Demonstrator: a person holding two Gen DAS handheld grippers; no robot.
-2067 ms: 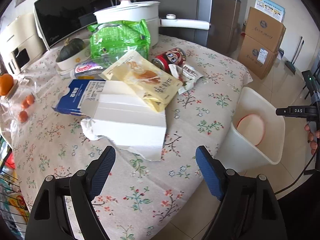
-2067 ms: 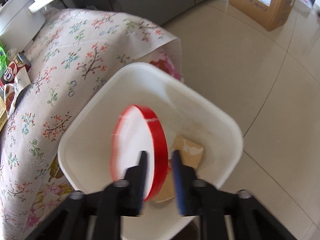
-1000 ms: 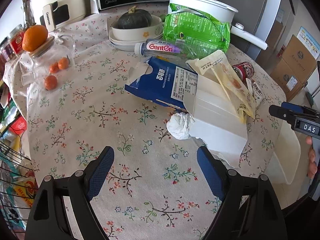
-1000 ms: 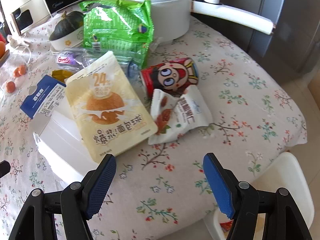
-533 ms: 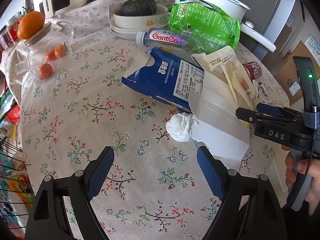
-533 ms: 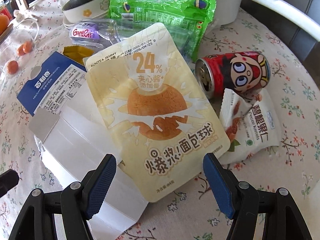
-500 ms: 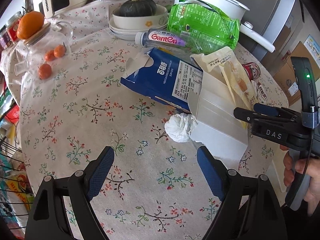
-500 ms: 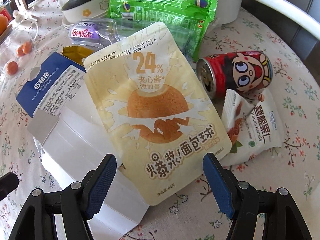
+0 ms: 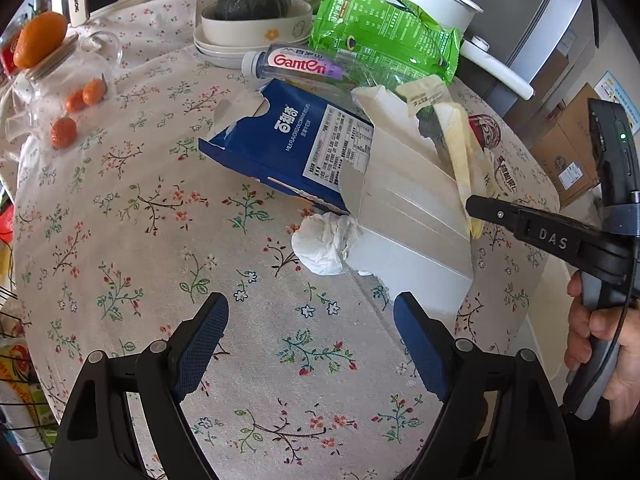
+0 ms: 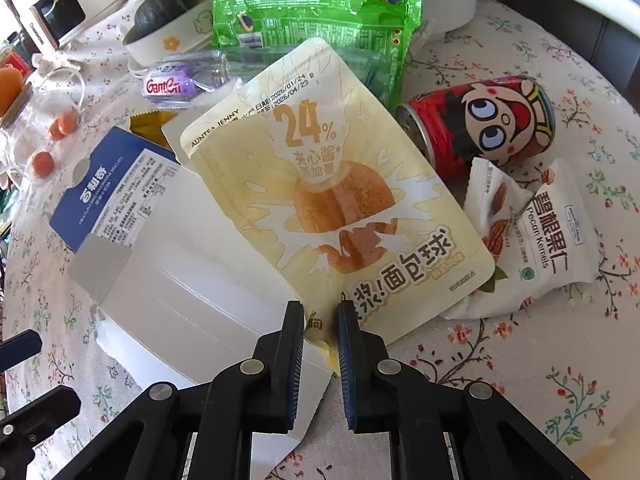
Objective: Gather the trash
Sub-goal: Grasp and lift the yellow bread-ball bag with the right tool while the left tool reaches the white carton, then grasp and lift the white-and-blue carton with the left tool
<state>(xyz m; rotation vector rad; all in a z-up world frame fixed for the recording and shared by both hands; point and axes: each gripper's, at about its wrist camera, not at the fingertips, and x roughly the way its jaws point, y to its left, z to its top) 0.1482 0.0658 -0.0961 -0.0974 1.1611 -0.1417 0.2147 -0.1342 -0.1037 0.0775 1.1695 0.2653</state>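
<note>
Right gripper [image 10: 320, 320] at lower centre of its view — jaws have just been closing, now pinched on the bottom corner of the yellow bread-ball pouch [image 10: 332, 184]. Pouch lies over the opened white-and-blue carton [image 10: 160, 248], frame left. Right of the pouch: pecan wrapper [image 10: 548, 240], then red cartoon can [image 10: 488, 124] on its side. Green bag [image 10: 316, 12] at top. Left gripper [image 9: 310, 334], fingers wide apart, nothing between them, hangs above the floral tablecloth [image 9: 120, 208] — crumpled tissue [image 9: 326, 244] just beyond, touching the carton.
</note>
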